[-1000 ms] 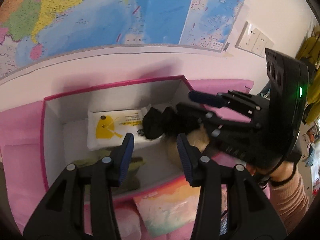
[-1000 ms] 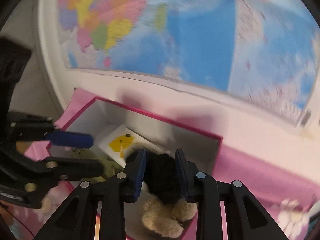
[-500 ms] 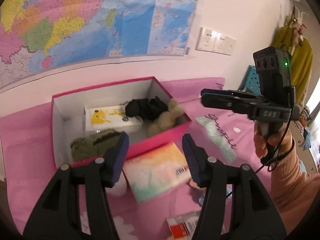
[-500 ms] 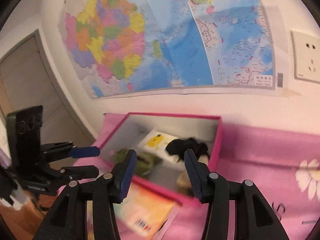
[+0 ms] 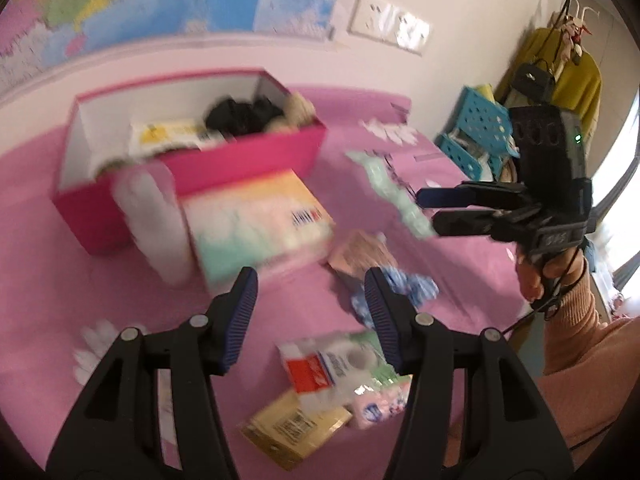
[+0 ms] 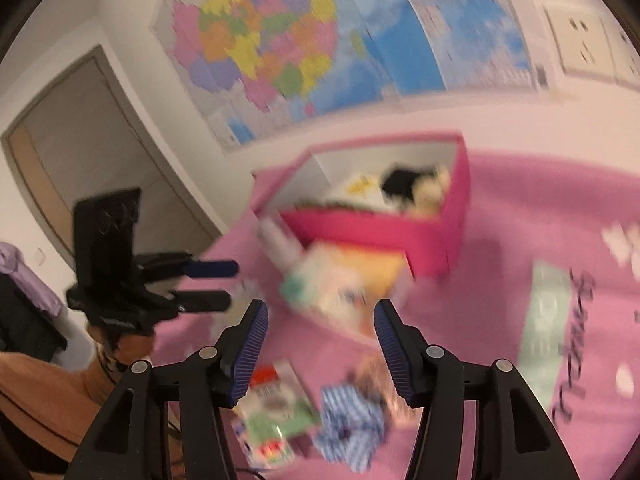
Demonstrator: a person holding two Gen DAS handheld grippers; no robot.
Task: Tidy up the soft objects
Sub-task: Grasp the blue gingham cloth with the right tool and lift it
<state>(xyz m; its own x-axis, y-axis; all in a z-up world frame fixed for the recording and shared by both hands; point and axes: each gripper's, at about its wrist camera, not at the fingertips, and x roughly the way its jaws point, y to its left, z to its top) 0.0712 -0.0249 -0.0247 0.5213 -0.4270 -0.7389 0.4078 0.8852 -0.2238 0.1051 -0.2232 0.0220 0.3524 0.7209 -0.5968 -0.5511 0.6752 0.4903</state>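
Pink cloth (image 5: 48, 264) with white flower prints covers the table, and a coloured map (image 6: 280, 40) hangs on the wall behind it; both views are smeared by motion.

Between the left gripper (image 5: 310, 312)'s blue fingers (image 5: 240, 316) there is only bare cloth: they stand apart and hold nothing. Just beyond its right finger lie a blue-and-white striped cloth (image 5: 404, 286) and a tan soft thing (image 5: 360, 250) touching it. Nearer, a red-and-white tissue pack (image 5: 332, 364), a pink pack (image 5: 378, 402) and a yellow packet (image 5: 294, 430) sit bunched together. Farther off, a pastel tissue box (image 5: 256, 220) lies beside a white soft item (image 5: 154, 220), both close against the near wall of the pink box (image 5: 224, 164).

The right gripper (image 6: 318, 346) is empty too, its fingers (image 6: 250, 348) spreading wider as it hangs over the table. Below them sit the striped cloth (image 6: 348, 428) and the red-and-white pack (image 6: 272, 408). A pale green strip (image 6: 544, 316) lies to the right on the cloth.

Inside the open pink box (image 6: 380, 228), at the far side of the table, rest a black soft thing (image 5: 240, 114), a beige plush (image 5: 298, 106), a white pack with a yellow print (image 5: 168, 134) and something olive near the left end. A person's hand (image 5: 536, 276) in a peach sleeve grips the right gripper's handle.
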